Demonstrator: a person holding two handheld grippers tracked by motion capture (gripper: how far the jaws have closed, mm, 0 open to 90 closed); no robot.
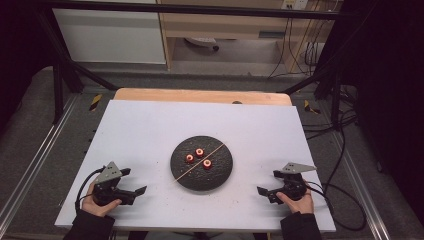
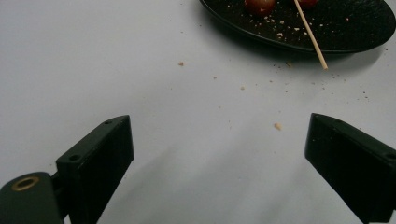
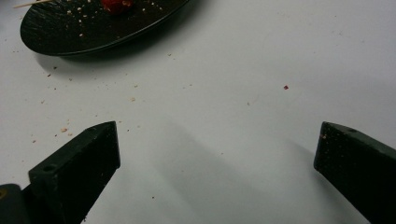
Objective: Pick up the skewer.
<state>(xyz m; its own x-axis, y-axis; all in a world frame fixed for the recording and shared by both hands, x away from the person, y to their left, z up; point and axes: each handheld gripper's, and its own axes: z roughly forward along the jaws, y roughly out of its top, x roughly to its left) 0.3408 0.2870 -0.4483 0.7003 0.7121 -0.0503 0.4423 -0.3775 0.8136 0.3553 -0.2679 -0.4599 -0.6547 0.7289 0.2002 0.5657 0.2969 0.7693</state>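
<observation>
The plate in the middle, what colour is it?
Black, with a rough texture; the plate shows best in the high view.

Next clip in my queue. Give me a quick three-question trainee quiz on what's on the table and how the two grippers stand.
1. How many red pieces of food lie on the black plate?
2. True or false: the wooden skewer is clamped in the left gripper.
3. The right gripper is: A) shut on the plate, B) open above the white board with nothing between its jaws, C) shut on a piece of food.

Key
1. Three.
2. False. The skewer lies across the plate, one end sticking out past the rim; the left gripper is open and apart from it.
3. B.
</observation>
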